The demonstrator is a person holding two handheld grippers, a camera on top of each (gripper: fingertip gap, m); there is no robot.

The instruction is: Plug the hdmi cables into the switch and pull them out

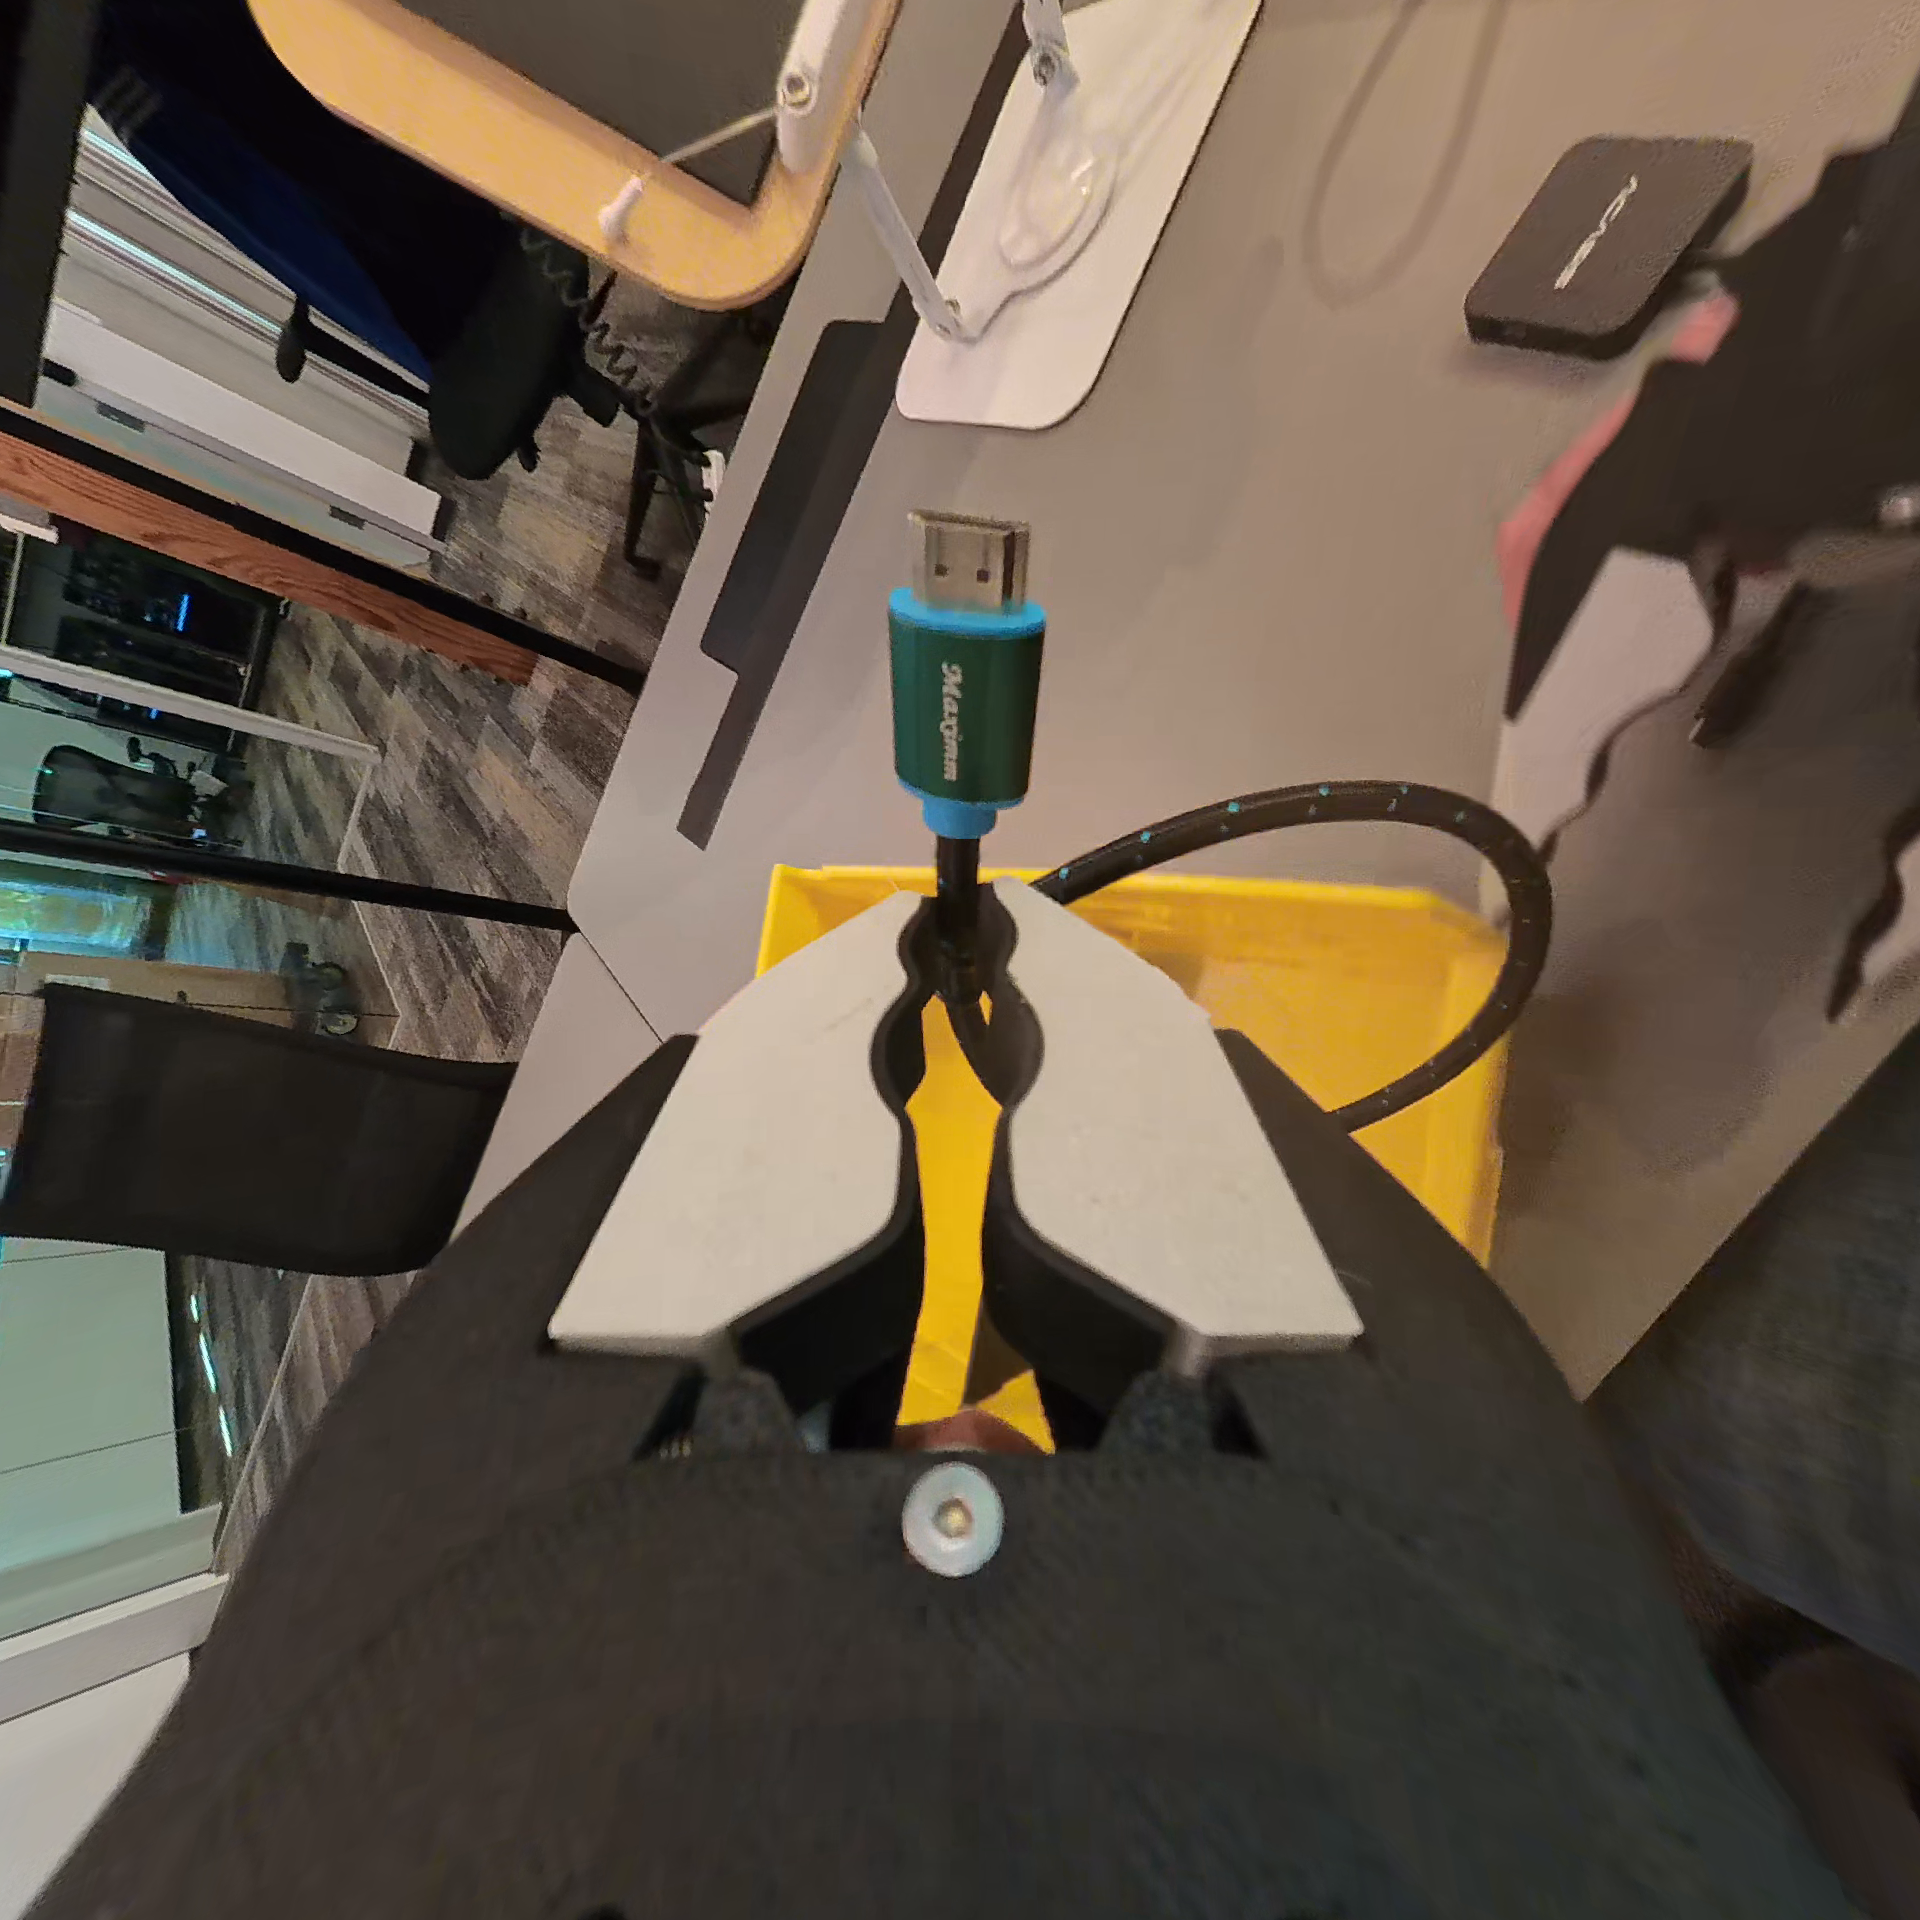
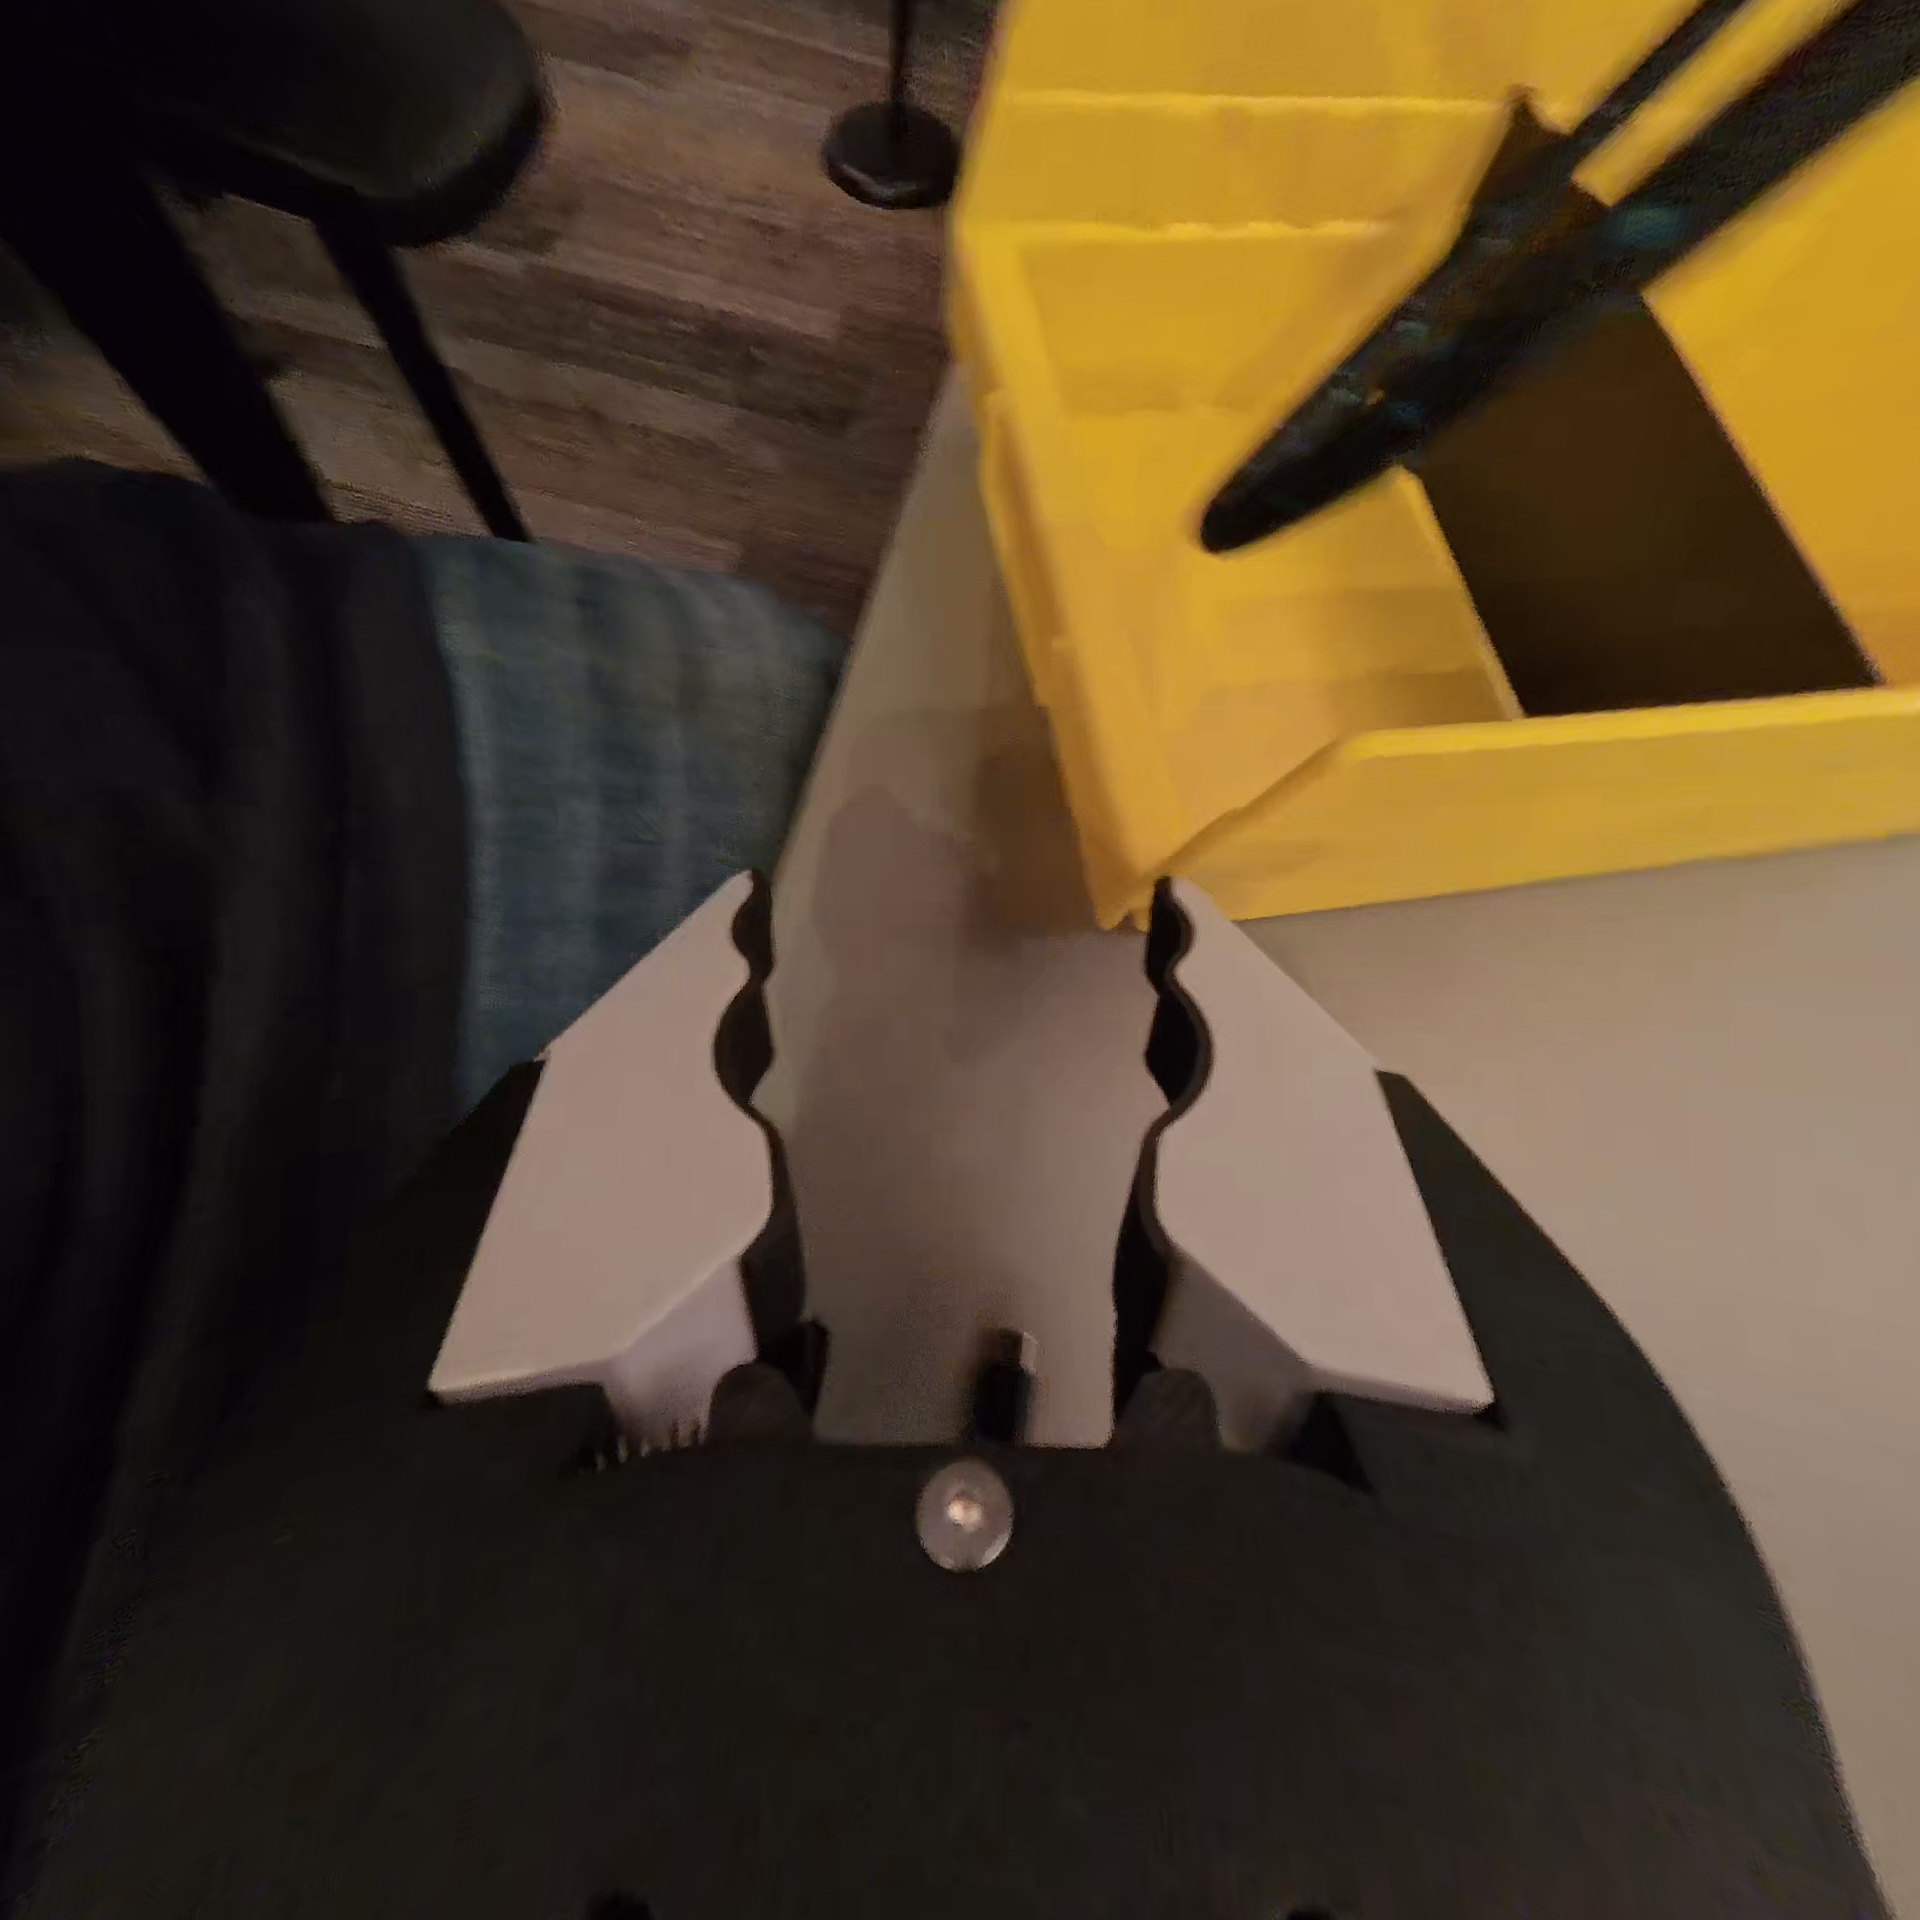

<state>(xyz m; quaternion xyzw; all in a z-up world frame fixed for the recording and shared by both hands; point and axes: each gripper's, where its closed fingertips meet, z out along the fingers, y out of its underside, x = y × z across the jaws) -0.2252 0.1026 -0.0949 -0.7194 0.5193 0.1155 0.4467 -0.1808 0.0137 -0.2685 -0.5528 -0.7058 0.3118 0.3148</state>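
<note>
My left gripper (image 1: 958, 914) is shut on the black braided HDMI cable (image 1: 1496, 883) just behind its plug. The green and blue plug (image 1: 964, 707) sticks out past the fingertips, metal end forward, held above the grey table (image 1: 1247, 623). The cable loops right and back under the gripper. The black HDMI switch (image 1: 1605, 244) lies on the table at the far right, apart from the plug. My right gripper (image 2: 961, 914) is open and empty over the table corner, its right fingertip (image 2: 1195, 935) next to the corner of the yellow bin (image 2: 1403, 790). It also shows blurred in the left wrist view (image 1: 1766, 540).
The yellow bin (image 1: 1299, 935) sits under my left gripper; a blurred black cable (image 2: 1455, 343) hangs across it. A white lamp base (image 1: 1049, 312) stands at the back of the table. A person's leg (image 2: 623, 727) and a chair (image 2: 260, 156) lie left of the table edge. Left tips to right tips: about 20 cm. The black HDMI switch (image 1: 1605, 244) is closer to my right gripper, around 25 cm from its tips; the left tips are 35 cm off.
</note>
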